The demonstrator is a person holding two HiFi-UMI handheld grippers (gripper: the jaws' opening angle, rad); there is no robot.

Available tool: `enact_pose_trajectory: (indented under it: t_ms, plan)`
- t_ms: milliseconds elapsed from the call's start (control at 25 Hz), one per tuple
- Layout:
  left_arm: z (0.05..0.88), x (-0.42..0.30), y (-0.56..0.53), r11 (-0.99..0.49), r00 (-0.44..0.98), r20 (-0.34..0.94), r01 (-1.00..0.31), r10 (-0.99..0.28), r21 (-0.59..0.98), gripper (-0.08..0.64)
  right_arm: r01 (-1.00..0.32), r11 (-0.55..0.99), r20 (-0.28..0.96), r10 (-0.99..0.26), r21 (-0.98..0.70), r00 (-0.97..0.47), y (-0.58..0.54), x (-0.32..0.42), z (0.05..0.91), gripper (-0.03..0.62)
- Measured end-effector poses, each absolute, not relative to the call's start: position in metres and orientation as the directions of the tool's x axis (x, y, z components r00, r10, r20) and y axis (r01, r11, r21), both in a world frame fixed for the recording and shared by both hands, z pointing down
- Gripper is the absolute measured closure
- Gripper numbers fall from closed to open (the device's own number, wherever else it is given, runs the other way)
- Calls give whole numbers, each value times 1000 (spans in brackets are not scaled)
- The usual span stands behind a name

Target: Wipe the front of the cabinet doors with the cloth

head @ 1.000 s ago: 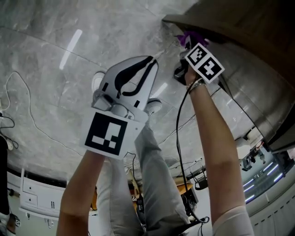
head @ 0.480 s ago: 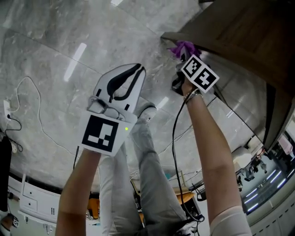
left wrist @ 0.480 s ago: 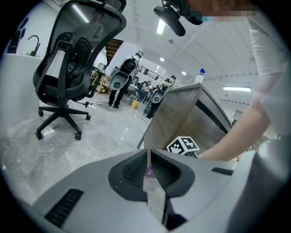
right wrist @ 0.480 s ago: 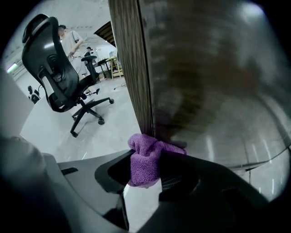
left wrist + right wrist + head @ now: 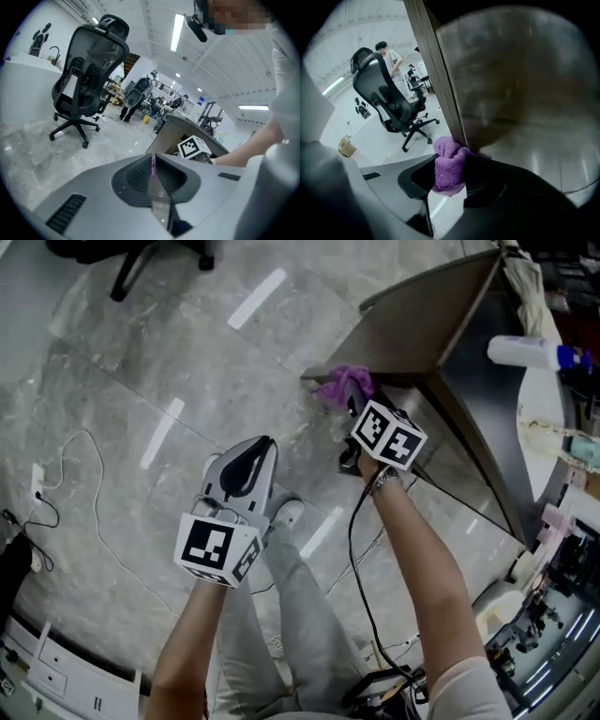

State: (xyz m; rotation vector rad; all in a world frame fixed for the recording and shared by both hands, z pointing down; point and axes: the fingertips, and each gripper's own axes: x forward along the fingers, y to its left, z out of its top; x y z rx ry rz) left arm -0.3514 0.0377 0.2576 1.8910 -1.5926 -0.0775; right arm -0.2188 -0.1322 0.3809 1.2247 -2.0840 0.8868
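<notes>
1. The brown wood-grain cabinet door (image 5: pixel 422 324) fills the upper right of the head view. In the right gripper view its pale edge (image 5: pixel 440 84) runs down the centre of the frame. Wiping looks under way at the door's lower corner. The far side of the door is cut off by the frame. No handle or seam between doors can be made out, so how much is left to wipe cannot be judged.
2. The grey-and-white left tongs (image 5: pixel 251 460) sit at lower centre-left, pressed together on nothing and well apart from the cabinet. Their own view (image 5: pixel 152 164) shows only a thin slit between them.
3. The dark right tongs (image 5: pixel 349 409) sit at centre right, pinching the cloth (image 5: pixel 454 183).
4. The bunched purple terry cloth (image 5: pixel 342 385) touches the door's edge (image 5: pixel 450 168). Next it probably needs to slide off the edge onto the flat face under steady pressure. Whether it bears on that face now is hidden behind the wad.
</notes>
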Motion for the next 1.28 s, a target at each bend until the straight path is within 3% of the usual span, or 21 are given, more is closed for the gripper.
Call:
enact_pose_trajectory:
  t_ms: [280, 680, 880, 1120, 1280]
  plan:
    - [191, -326, 42, -51, 213, 298, -880, -931, 471, 531, -805, 502, 585, -565, -316, -581, -131, -230, 262, 439]
    - [109, -289, 86, -48, 190, 282, -895, -940, 443, 531, -804, 537, 513, -630, -255, -583, -121, -187, 174, 439]
    - [69, -259, 113, -65, 209, 290, -897, -934, 436, 531, -767, 586, 407, -654, -262, -638, -59, -151, 109, 439]
    - [-10, -216, 125, -184, 294, 245, -903, -924, 389, 531, -724, 620, 238, -687, -302, -687, 26, -90, -8, 439]
    - [-76, -191, 130, -296, 376, 203, -894, -904, 336, 531, -756, 598, 153, -748, -266, -646, 67, -46, -90, 439]
